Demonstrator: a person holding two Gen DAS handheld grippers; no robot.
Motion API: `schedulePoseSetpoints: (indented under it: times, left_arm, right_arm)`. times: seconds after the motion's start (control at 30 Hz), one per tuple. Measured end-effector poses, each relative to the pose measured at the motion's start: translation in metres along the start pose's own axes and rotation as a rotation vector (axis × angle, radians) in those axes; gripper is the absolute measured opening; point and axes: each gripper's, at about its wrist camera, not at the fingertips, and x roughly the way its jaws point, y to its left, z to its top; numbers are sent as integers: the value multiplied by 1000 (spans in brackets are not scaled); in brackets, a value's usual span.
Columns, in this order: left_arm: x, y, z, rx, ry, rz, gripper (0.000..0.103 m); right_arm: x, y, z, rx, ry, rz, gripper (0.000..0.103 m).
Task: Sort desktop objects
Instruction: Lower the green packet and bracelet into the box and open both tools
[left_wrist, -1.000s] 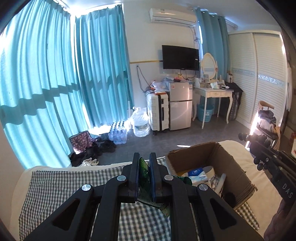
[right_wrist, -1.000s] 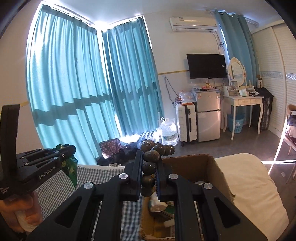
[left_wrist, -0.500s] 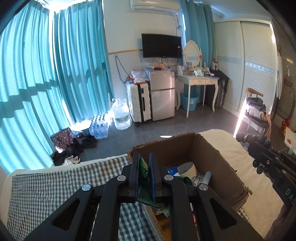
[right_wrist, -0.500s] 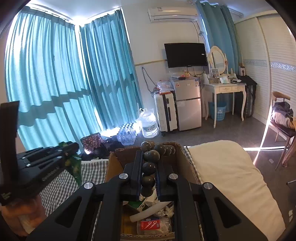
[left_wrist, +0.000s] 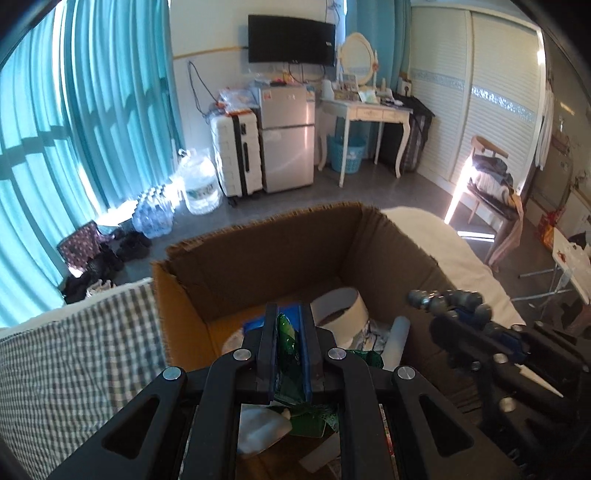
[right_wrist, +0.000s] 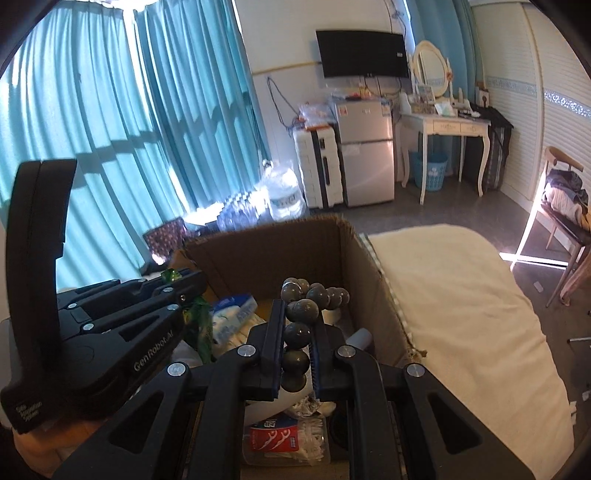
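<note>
The green wrapper (left_wrist: 286, 341) is sitting pinched between the pads of the left tool (left_wrist: 288, 345), whose jaws are clamped together on it, and it is hanging over the open cardboard box (left_wrist: 258, 254). The crinkled lower end of the wrapper is drooping below the tool – whether it is touching the clutter underneath, cannot tell. In the right wrist view the same wrapper (right_wrist: 201, 325) is showing as a green strip under the left tool (right_wrist: 184, 284), just inside the box's left wall.

The dark bead string (right_wrist: 299, 317) is being gripped by the right tool (right_wrist: 297, 354), jaws closed on the lower beads, upper beads bunching above the fingertips. It too is hovering over the box (right_wrist: 273, 254). From the left wrist view the right tool (left_wrist: 448, 306) is coming in from the right, beads (left_wrist: 443, 297) sticking out over the box's right wall.

Inside the box – a white roll of tape (left_wrist: 341, 308), a white tube (left_wrist: 395, 339), a blue-and-white tissue pack (right_wrist: 234, 314), a red-labelled clear packet (right_wrist: 284, 437).

The box is standing on a bed, with checked cloth (left_wrist: 74, 354) to its left and a cream blanket (right_wrist: 461, 295) to its right.
</note>
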Motion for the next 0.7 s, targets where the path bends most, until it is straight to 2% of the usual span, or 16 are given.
schedulePoseSetpoints:
  times: [0.1, 0.2, 0.4, 0.47, 0.5, 0.57, 0.6, 0.63, 0.7]
  left_arm:
    - [12, -4, -4, 0, 45, -17, 10]
    - [10, -5, -3, 10, 36, -13, 10]
    - [10, -2, -6, 14, 36, -17, 12]
    - [8, -1, -6, 13, 33, -14, 20]
    - [7, 1, -6, 8, 32, -15, 28]
    - [1, 5, -6, -7, 28, -12, 36]
    - [-3, 7, -5, -14, 23, -11, 41]
    - [-8, 8, -5, -16, 14, -3, 43]
    - [-19, 10, -3, -17, -9, 14, 45]
  right_arm:
    - [23, -3, -5, -7, 73, -17, 11]
    - [37, -9, -12, -4, 126, -22, 11]
    - [40, -16, -16, 17, 159, -38, 12]
    - [34, -13, -16, 20, 151, -44, 12]
    - [33, -13, -16, 22, 150, -47, 14]
    - [31, -14, -15, 29, 148, -35, 18]
    - [29, -14, -15, 30, 140, -29, 24]
    - [25, -13, -14, 30, 128, -25, 33]
    - [18, -11, -11, 25, 100, -30, 39]
